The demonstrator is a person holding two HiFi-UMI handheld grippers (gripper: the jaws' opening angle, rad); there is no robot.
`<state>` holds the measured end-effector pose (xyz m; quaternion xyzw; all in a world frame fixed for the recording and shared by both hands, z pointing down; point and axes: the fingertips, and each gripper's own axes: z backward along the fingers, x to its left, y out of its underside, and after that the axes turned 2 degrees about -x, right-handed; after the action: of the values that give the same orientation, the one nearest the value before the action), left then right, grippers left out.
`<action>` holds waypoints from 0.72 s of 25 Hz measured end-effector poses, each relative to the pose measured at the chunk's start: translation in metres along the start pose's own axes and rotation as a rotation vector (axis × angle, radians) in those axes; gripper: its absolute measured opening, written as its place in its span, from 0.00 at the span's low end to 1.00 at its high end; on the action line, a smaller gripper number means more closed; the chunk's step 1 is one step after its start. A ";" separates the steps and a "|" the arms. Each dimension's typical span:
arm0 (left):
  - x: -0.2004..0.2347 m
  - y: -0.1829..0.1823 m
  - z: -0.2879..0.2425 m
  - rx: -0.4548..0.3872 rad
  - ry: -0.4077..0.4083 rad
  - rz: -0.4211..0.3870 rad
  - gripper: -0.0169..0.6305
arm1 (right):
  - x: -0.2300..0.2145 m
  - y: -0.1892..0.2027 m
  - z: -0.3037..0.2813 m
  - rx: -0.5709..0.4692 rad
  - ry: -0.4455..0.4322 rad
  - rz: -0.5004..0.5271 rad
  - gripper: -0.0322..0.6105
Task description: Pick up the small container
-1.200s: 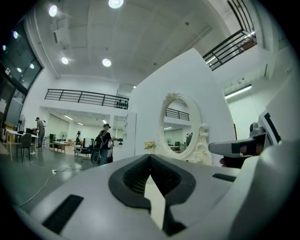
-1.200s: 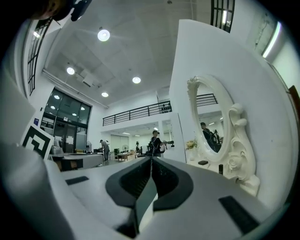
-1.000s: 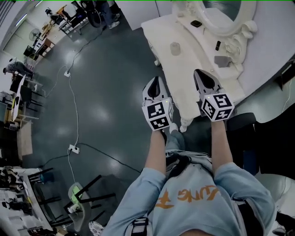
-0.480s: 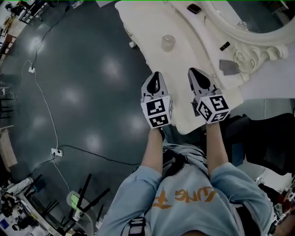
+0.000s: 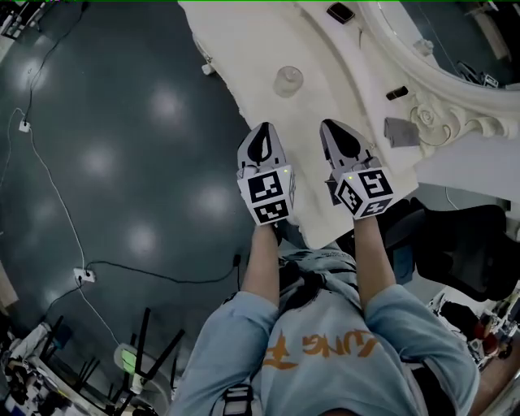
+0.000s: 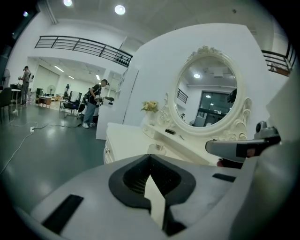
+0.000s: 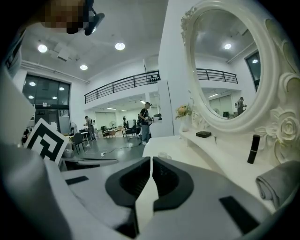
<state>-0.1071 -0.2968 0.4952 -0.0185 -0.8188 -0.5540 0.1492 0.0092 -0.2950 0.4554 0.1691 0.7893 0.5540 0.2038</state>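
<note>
The small container (image 5: 288,81) is a clear, squat cup standing on the white dressing table (image 5: 244,57), and nothing touches it. My left gripper (image 5: 261,135) is shut and empty, its tips just short of the table's near edge, below and left of the container. My right gripper (image 5: 329,128) is also shut and empty, over the tabletop to the container's lower right. In the left gripper view the container (image 6: 157,149) shows just beyond the closed left gripper (image 6: 150,157). The right gripper view has the container (image 7: 164,156) just past the right gripper (image 7: 151,159).
A grey folded cloth (image 5: 400,132), a dark lipstick (image 5: 396,93) and a black box (image 5: 340,13) lie on the table's raised shelf by the ornate mirror frame (image 5: 455,122). A black chair (image 5: 455,244) stands at the right. Cables and a power strip (image 5: 84,275) lie on the dark floor.
The person and both grippers have come closer to the table, so the container now lies nearer the gripper tips. Both grippers stay shut.
</note>
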 end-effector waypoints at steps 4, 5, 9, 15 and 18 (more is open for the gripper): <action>0.006 0.010 -0.009 0.016 -0.023 -0.008 0.06 | -0.010 0.007 -0.021 0.005 -0.017 -0.009 0.10; 0.009 0.010 -0.013 0.022 -0.030 -0.009 0.06 | -0.012 0.007 -0.029 0.008 -0.026 -0.008 0.10; 0.019 0.004 -0.027 0.017 -0.067 -0.011 0.06 | -0.016 0.001 -0.057 0.020 -0.081 0.041 0.10; 0.018 0.012 -0.041 0.037 -0.089 0.003 0.06 | -0.018 0.006 -0.083 0.060 -0.160 0.085 0.33; 0.021 0.014 -0.048 0.045 -0.106 0.013 0.06 | -0.018 0.009 -0.098 0.080 -0.186 0.114 0.42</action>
<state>-0.1137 -0.3382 0.5302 -0.0496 -0.8377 -0.5327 0.1097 -0.0242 -0.3796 0.4962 0.2724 0.7774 0.5149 0.2372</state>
